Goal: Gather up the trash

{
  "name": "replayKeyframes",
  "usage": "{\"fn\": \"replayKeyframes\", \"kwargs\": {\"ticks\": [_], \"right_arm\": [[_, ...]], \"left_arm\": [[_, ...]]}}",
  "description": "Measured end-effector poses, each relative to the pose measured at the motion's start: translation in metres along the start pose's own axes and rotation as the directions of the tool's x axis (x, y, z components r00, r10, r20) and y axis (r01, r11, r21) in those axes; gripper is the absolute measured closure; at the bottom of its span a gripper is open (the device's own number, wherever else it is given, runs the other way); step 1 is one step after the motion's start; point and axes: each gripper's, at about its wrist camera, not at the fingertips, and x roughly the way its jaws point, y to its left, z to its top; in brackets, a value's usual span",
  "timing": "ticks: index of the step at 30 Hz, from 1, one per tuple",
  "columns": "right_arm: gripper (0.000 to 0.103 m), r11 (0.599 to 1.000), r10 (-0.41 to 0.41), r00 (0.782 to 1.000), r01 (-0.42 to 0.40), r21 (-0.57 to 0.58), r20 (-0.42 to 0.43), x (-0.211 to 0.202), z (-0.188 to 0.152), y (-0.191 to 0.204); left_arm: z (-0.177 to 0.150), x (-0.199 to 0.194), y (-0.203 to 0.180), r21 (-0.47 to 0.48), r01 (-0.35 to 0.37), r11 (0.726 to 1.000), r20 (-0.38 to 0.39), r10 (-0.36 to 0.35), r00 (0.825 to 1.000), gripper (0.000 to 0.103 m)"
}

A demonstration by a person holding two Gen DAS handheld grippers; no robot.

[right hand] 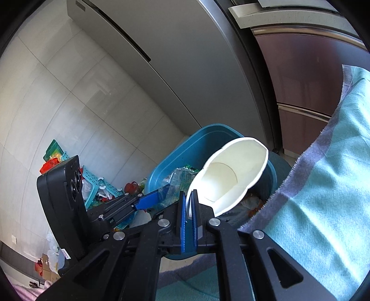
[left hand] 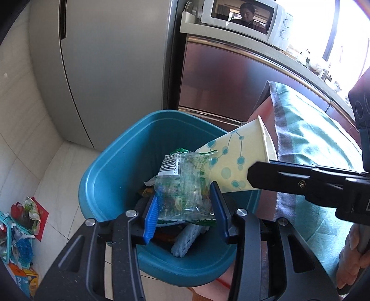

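A teal trash bin stands on the floor beside the table, with wrappers and white foam inside. My left gripper is above its mouth, its blue pads against the two sides of a clear plastic snack bag. My right gripper is shut on the rim of a crushed paper cup, held tilted over the bin. The cup with blue dot print also shows in the left wrist view, against the bag, with the right gripper's arm at the right.
A table with a teal and grey cloth is at the right of the bin. A steel fridge and a red-brown cabinet stand behind. A microwave sits on the counter. Cluttered baskets and packaging lie on the floor at left.
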Motion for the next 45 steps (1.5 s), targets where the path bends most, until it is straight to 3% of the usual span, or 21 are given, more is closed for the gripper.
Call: {"fn": "replayKeyframes", "kwargs": {"ticks": [13,25,31,39,45], "right_arm": [[0.088,1.000,0.001,1.000,-0.001,0.010,0.005,0.003,0.001,-0.001],[0.073,1.000,-0.008,0.997,0.008,-0.003,0.074,-0.034,-0.013,-0.005],[0.059,0.999,-0.027,0.991,0.031,-0.030,0.133,-0.063,-0.023,-0.006],[0.040,0.997,-0.058,0.975,0.066,-0.034,0.214,-0.105,-0.044,-0.011],[0.025,0.985,-0.142,0.945,0.165,-0.055,0.294,-0.138,-0.066,-0.013]], "left_arm": [[-0.004,0.003,0.004,-0.034,0.005,0.999,0.008,-0.004,1.000,0.047],[-0.009,-0.028,0.000,-0.016,0.020,1.000,0.078,-0.018,0.997,0.032],[-0.014,-0.054,-0.007,0.000,0.031,1.000,0.130,-0.031,0.991,0.017],[-0.025,-0.083,-0.027,0.023,0.039,0.999,0.184,-0.042,0.982,0.006],[-0.035,-0.103,-0.050,0.029,0.044,0.999,0.234,-0.049,0.971,0.006]]}}
